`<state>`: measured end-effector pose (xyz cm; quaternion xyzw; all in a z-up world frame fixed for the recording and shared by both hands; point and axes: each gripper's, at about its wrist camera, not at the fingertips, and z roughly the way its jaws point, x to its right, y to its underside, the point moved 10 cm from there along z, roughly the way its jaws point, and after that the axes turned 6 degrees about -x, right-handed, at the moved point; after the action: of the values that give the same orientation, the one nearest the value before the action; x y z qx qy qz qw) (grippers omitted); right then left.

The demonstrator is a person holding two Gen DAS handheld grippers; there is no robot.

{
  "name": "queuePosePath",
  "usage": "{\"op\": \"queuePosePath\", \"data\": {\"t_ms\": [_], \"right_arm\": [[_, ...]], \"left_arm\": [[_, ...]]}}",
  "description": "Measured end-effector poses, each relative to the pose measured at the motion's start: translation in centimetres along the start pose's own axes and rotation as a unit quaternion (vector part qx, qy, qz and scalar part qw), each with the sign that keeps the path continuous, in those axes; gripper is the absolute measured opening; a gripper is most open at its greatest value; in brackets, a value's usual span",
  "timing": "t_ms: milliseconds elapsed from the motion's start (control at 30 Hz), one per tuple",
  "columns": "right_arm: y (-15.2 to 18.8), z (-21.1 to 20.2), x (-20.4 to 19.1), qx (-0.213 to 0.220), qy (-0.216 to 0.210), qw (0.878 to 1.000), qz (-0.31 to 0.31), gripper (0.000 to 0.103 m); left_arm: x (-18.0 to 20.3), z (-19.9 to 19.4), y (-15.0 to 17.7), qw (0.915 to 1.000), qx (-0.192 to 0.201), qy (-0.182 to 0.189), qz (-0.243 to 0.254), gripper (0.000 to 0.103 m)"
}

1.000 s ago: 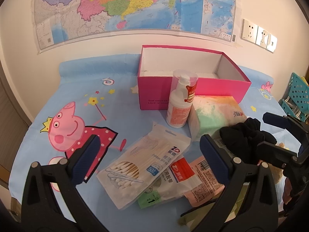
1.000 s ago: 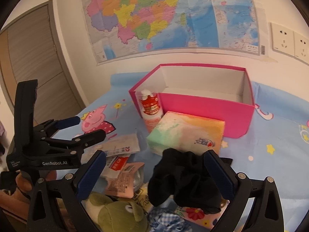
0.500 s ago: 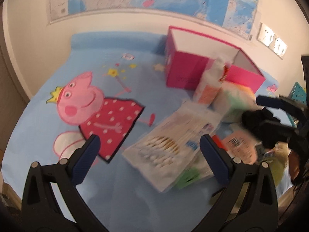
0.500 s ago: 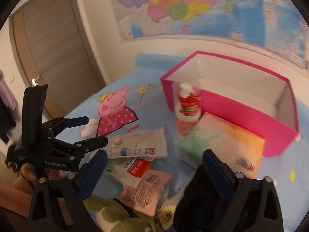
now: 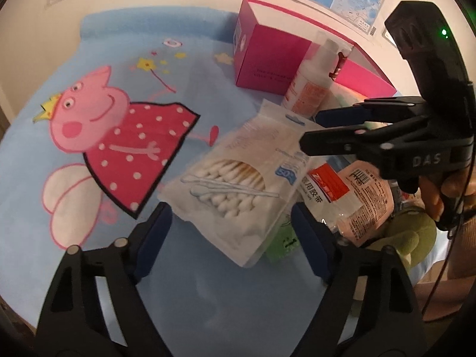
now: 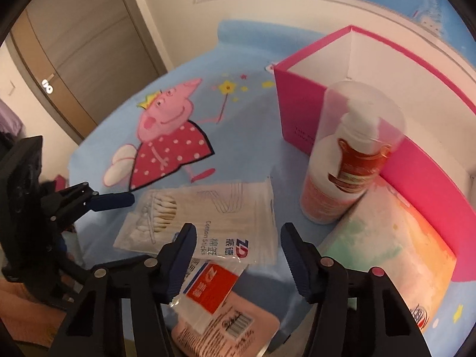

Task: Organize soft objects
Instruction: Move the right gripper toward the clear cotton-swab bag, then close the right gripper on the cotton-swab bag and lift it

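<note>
Left tongs (image 5: 229, 232) stand apart over the near end of the cotton swab pack (image 5: 238, 187), having just been closing; whether the pads touch it is unclear. Right tongs (image 6: 238, 250), likewise just closing, hang open above the pack's printed end. The pack lies on the cartoon-print sheet (image 5: 89, 59), just before the pink box (image 6: 327, 95) and pump bottle (image 6: 345, 160).

Pink box (image 6: 300, 113), blue cartoon-pig cloth (image 5: 89, 68)

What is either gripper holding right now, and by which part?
Nothing yet. Both grippers, left and right, have just been closing over the cotton swab bag, left at one end, right at the other; no fingers press it.
</note>
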<state>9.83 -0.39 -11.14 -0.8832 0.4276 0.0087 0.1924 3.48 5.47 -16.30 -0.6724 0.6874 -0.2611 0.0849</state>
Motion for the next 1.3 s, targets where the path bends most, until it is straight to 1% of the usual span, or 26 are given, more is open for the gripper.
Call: {"op": "queuePosePath", "data": {"t_ms": [100, 267, 300, 333, 367, 400, 433, 533, 600, 667, 700, 733, 833, 867, 933, 967, 1000, 1067, 1133, 1300], "right_arm": [[-0.3, 1.4, 0.1, -0.018, 0.018, 1.000, 0.000, 0.053], [-0.3, 1.8, 0.4, -0.035, 0.022, 0.999, 0.003, 0.051], [-0.3, 1.8, 0.4, -0.036, 0.022, 0.999, 0.001, 0.045], [-0.3, 1.8, 0.4, -0.036, 0.016, 0.999, 0.005, 0.032], [-0.2, 2.0, 0.4, -0.038, 0.014, 0.999, 0.008, 0.026], [-0.1, 2.1, 0.5, -0.040, 0.010, 0.999, 0.010, 0.019], [0.0, 2.2, 0.4, -0.040, 0.005, 0.999, 0.012, 0.017], [0.3, 2.2, -0.6, -0.041, -0.013, 0.999, 0.002, 0.017], [0.4, 2.0, -0.9, -0.041, -0.014, 0.999, 0.000, 0.017], [0.1, 1.9, -0.4, -0.037, -0.006, 0.999, 0.010, 0.026], [-0.2, 2.1, -0.2, -0.039, -0.010, 0.999, 0.017, 0.029], [-0.4, 2.3, -0.4, -0.043, -0.016, 0.999, 0.019, 0.029], [-0.9, 2.7, -1.0, -0.044, -0.007, 0.999, 0.006, 0.029], [-0.9, 2.8, -1.1, -0.047, -0.005, 0.999, 0.001, 0.029], [-0.9, 3.2, -1.3, -0.053, -0.004, 0.999, -0.005, 0.023], [-0.8, 3.3, -1.3, -0.055, -0.003, 0.998, -0.008, 0.021], [-0.9, 3.4, -1.4, -0.056, -0.002, 0.998, -0.008, 0.016], [-1.0, 3.2, -1.4, -0.046, -0.006, 0.999, -0.009, 0.011], [-1.1, 2.3, -1.3, -0.027, -0.005, 1.000, -0.013, 0.011], [-1.1, -0.4, -1.2, 0.020, -0.012, 1.000, -0.017, 0.009]], "left_arm": [[-0.5, 0.2, 0.2, 0.9997, -0.006, 0.016, -0.015, 0.077], [-1.0, 0.3, -0.1, 0.9995, -0.008, 0.023, -0.021, 0.068], [-1.1, 0.2, -0.2, 0.9994, -0.009, 0.025, -0.022, 0.065], [-1.3, 0.2, -0.2, 0.9993, -0.010, 0.025, -0.024, 0.064], [-1.4, 0.2, -0.1, 0.9991, -0.024, 0.035, -0.009, 0.063], [-1.7, 0.1, -0.1, 0.9991, -0.023, 0.035, -0.011, 0.063], [-2.0, -0.1, -0.2, 0.9992, -0.022, 0.031, -0.012, 0.063], [-2.9, -0.4, -0.3, 0.9994, -0.020, 0.025, -0.016, 0.063], [-3.5, -0.5, -0.4, 0.9995, -0.021, 0.019, -0.017, 0.063], [-4.1, -0.6, -0.7, 0.9995, -0.022, 0.012, -0.017, 0.063], [-4.4, -0.5, -0.8, 0.9995, -0.022, 0.010, -0.018, 0.063], [-4.5, -0.5, -0.9, 0.9995, -0.022, 0.011, -0.020, 0.063], [-4.7, -0.5, -0.9, 0.9994, -0.021, 0.018, -0.021, 0.063], [-4.7, -0.5, -0.8, 0.9994, -0.021, 0.017, -0.020, 0.062], [-4.8, -0.5, -0.9, 0.9995, -0.021, 0.013, -0.019, 0.060], [-4.9, -0.6, -0.9, 0.9995, -0.021, 0.014, -0.019, 0.059], [-4.9, -0.5, -1.1, 0.9995, -0.020, 0.016, -0.019, 0.058], [-4.6, -0.7, -1.0, 0.9991, -0.021, 0.030, -0.020, 0.049], [-4.1, -1.1, -1.1, 0.9990, -0.015, 0.038, -0.017, 0.049], [-3.6, -2.3, -1.6, 0.9993, 0.001, 0.035, -0.013, 0.049]]}}
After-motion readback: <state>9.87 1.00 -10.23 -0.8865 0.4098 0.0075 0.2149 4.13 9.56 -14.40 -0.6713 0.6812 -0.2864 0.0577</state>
